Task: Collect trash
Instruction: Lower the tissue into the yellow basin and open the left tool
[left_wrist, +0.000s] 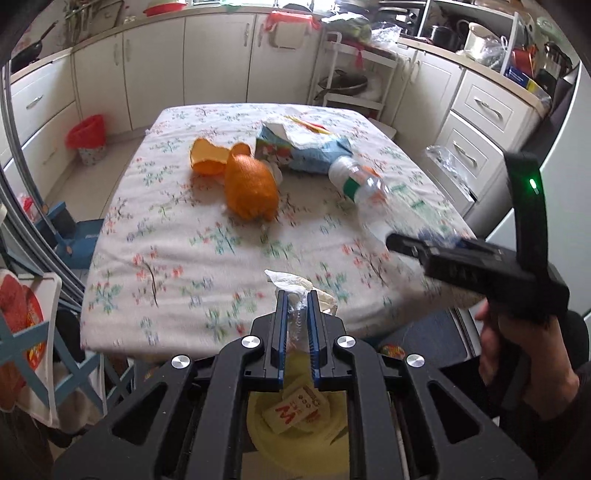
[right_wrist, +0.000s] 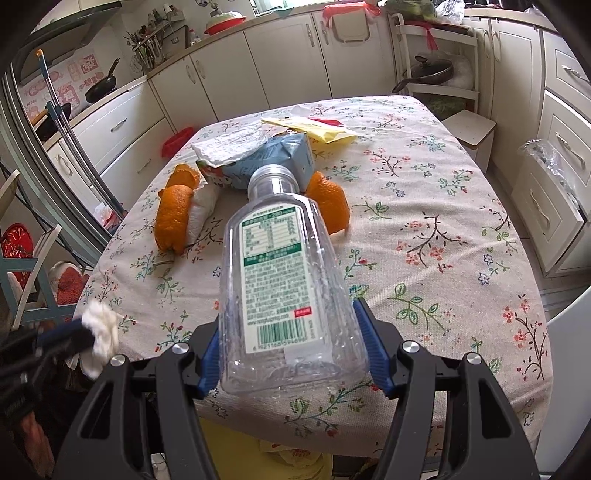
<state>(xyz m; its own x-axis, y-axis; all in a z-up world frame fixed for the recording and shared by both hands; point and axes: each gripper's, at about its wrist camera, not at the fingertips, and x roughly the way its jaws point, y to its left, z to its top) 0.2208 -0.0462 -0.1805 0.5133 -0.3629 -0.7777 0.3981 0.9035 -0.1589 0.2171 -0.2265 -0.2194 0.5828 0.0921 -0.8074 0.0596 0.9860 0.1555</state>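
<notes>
The left hand-held gripper (left_wrist: 295, 295) pinches a crumpled tissue (left_wrist: 291, 282) over the worktop's (left_wrist: 184, 251) near edge; the right hand-held gripper (right_wrist: 291, 325) clamps a clear plastic bottle (right_wrist: 284, 280).

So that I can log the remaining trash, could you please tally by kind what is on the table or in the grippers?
Orange peel pieces: 3
Crumpled tissues: 2
Plastic bottle: 1
Blue pack: 1
Yellow wrapper: 1
Total: 8
</notes>
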